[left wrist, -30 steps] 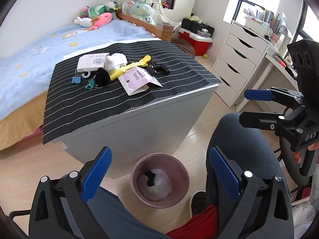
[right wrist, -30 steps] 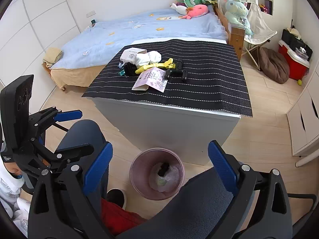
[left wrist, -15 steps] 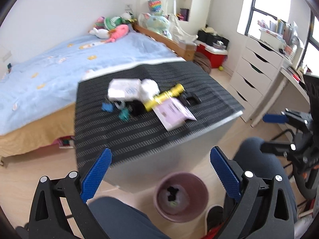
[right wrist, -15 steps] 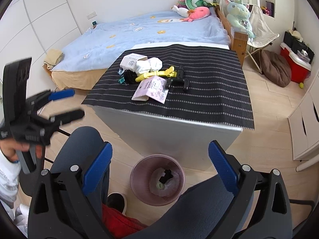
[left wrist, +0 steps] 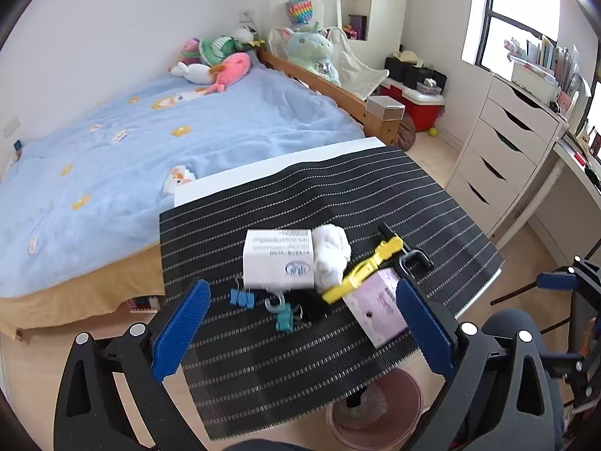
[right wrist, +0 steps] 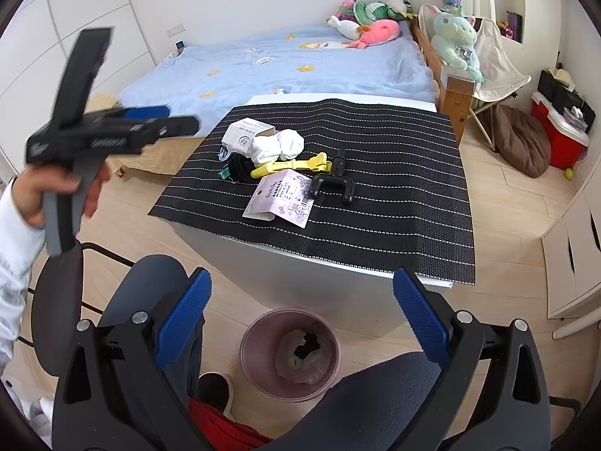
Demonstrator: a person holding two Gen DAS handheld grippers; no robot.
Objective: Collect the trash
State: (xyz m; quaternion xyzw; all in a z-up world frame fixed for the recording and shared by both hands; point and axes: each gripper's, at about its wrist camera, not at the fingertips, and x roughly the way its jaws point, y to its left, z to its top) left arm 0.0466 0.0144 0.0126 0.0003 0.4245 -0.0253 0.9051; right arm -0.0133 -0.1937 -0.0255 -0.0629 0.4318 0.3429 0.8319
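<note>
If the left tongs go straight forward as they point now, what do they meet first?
Probably the clutter on the striped mat: the left tongs, open and empty, aim at the binder clips and the white box just beyond. Depth is hard to judge.

bed (left wrist: 225, 139): lying behind the table under a light-blue cover with small yellow and white patches
plush toys (right wrist: 370, 24): sitting in a heap at the head of the bed, a pink one in front
green plush (right wrist: 454, 39): perching on the wooden bed frame at the corner
folding chair (right wrist: 496, 60): standing just beside the bed, draped in cream fabric
brown cushion (right wrist: 520, 141): resting on the floor near the chair
red cooler (right wrist: 559, 135): sitting by the wall, white lid on
drawers (left wrist: 503, 150): standing white under the window, papers and boxes piling on top
rainbow bag (left wrist: 300, 9): hanging on the wall above the plush toys
floor (right wrist: 499, 218): showing pale wood planks
</note>
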